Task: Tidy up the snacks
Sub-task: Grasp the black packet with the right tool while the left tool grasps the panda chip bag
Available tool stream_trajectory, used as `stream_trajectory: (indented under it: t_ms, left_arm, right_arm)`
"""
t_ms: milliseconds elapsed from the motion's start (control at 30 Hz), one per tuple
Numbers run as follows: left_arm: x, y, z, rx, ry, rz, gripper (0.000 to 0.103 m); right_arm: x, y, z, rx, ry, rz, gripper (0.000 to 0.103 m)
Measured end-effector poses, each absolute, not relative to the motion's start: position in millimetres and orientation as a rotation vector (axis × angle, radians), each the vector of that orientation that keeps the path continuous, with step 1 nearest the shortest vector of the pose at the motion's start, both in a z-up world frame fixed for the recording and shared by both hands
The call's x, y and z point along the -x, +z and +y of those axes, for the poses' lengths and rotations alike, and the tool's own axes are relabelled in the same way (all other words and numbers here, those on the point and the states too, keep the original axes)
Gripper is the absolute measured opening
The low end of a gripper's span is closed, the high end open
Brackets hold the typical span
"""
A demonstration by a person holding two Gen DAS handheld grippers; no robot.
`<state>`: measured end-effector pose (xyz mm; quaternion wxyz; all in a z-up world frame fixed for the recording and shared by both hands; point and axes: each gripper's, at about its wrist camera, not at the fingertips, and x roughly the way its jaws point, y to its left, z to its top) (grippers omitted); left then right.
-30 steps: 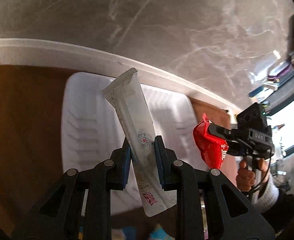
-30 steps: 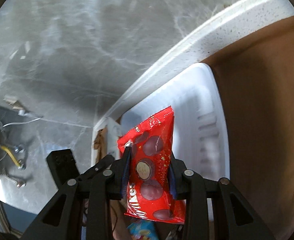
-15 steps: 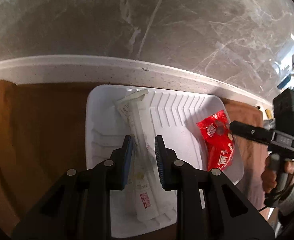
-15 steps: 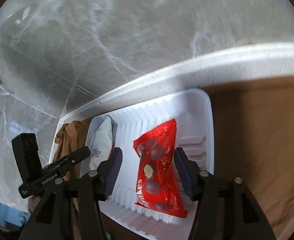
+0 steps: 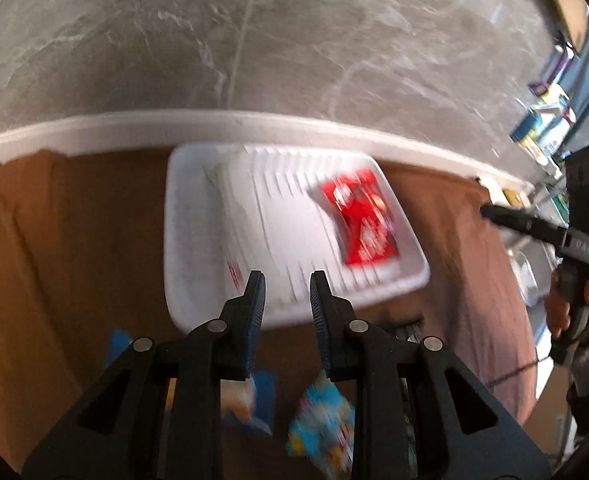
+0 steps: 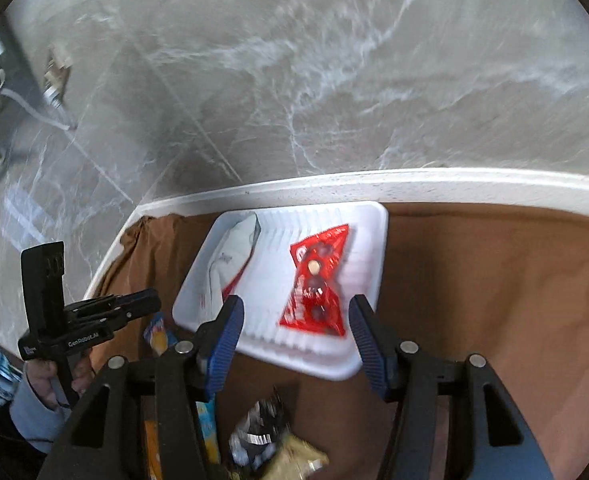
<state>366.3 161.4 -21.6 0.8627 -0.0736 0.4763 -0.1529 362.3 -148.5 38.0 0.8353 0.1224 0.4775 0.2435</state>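
A white ribbed tray (image 5: 182, 240) (image 6: 368, 280) sits on a brown cloth at the back of the table. A red snack bag (image 5: 360, 220) (image 6: 318, 280) lies in its right half. A white stick packet (image 5: 230, 216) (image 6: 230, 256) lies in its left half. My left gripper (image 5: 285, 284) is open and empty, above the tray's near edge. My right gripper (image 6: 294, 312) is open wide and empty, just in front of the red bag. Each gripper shows in the other's view: the right one (image 5: 494, 212) and the left one (image 6: 150, 300).
Loose snack packets lie on the brown cloth (image 5: 74, 260) in front of the tray: blue ones (image 5: 322, 428) (image 5: 254, 404), a blue and orange one (image 6: 156, 330), a black and a yellowish one (image 6: 290, 456). A white ledge (image 6: 374, 190) and a grey marble wall (image 5: 254, 40) stand behind.
Both grippers have let go of their packets into the tray and pulled back towards me. The right jaws have opened wider. Both packets now lie flat in the tray.
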Motion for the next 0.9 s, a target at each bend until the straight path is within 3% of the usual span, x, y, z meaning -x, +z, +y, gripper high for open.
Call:
stream_trajectory:
  t_ms: [133,433,900]
  left_arm:
    - [-320.4,-29.5,153.5,0.143,-0.337,1.068,0.022]
    - [-256.1,-60.7,141.9,0.182,-0.331,1.191,0.022]
    - [-259.8,-92.5,141.6,0.264,-0.299,1.247,0.022]
  right_arm:
    - [-326.9,52.7,-157.5,-0.189,0.500,1.015,0.066]
    - [-272.4,13.0,-118.0,-0.109,0.568,1.137,0.066]
    - [-276.0,-41.4,-60.4,-0.043,0.626,1.261,0.066]
